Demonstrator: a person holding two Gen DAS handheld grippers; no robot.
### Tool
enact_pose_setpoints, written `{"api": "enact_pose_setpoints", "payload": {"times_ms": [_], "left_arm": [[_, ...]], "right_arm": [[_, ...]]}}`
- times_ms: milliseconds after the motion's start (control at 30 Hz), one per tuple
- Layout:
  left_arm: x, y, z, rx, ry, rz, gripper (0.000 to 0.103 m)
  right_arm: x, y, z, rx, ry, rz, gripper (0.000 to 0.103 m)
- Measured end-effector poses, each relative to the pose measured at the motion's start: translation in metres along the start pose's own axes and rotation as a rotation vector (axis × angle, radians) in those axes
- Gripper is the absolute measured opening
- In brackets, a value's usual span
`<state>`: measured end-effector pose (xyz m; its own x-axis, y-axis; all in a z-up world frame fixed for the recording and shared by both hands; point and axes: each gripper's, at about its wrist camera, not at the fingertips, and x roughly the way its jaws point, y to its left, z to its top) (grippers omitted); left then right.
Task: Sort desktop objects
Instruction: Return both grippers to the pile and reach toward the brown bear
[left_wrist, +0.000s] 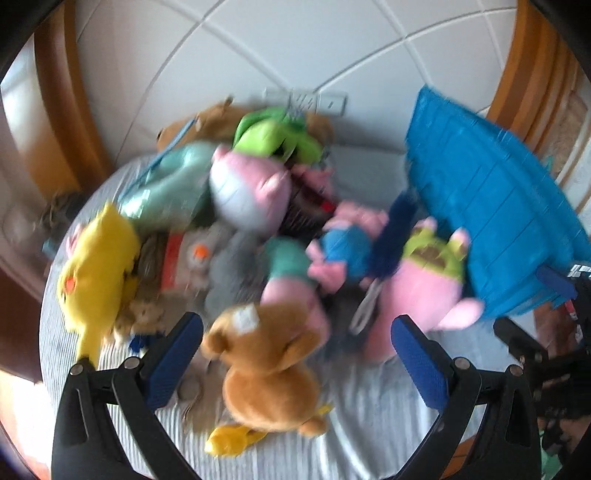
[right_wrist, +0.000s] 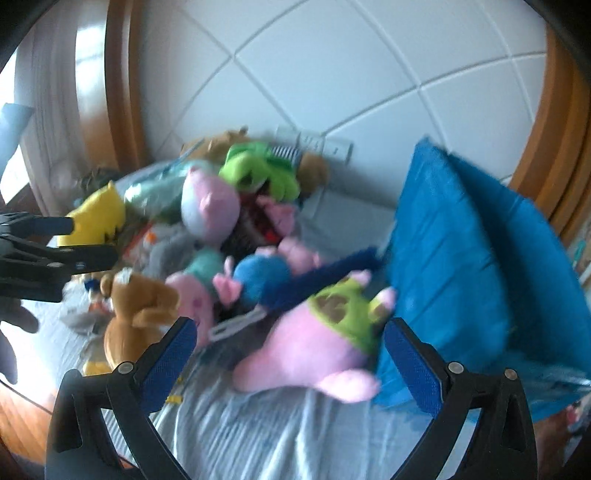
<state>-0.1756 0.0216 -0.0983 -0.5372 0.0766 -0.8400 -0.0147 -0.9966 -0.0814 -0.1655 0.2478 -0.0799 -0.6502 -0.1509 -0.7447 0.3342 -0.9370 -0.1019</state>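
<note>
A heap of plush toys lies on a striped grey cloth (left_wrist: 369, 417). My left gripper (left_wrist: 295, 354) is open and empty, its jaws either side of a brown bear plush (left_wrist: 266, 373). My right gripper (right_wrist: 288, 354) is open and empty, its jaws either side of a pink plush with a green cap (right_wrist: 314, 343), which also shows in the left wrist view (left_wrist: 417, 291). A yellow plush (left_wrist: 96, 273), a pink and white plush (left_wrist: 251, 192) and a green plush (left_wrist: 273, 136) lie further back. Both views are blurred.
A tilted blue slatted basket (left_wrist: 487, 206) stands at the right, also in the right wrist view (right_wrist: 461, 258). A white tiled wall (left_wrist: 295, 48) with a socket strip (left_wrist: 332, 101) rises behind the heap. Wooden frames flank it. The left gripper (right_wrist: 59, 251) shows at the right view's left edge.
</note>
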Motion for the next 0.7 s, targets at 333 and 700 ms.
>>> {"api": "enact_pose_setpoints", "payload": {"times_ms": [333, 700], "left_arm": [[0.059, 0.042, -0.053, -0.026, 0.164, -0.035, 0.103], [0.127, 0.052, -0.069, -0.049, 0.277, -0.073, 0.103]], "right_arm": [[0.064, 0.034, -0.027, 0.003, 0.118, -0.009, 0.103], [0.117, 0.011, -0.039, 0.105, 0.214, -0.165, 0.103]]}}
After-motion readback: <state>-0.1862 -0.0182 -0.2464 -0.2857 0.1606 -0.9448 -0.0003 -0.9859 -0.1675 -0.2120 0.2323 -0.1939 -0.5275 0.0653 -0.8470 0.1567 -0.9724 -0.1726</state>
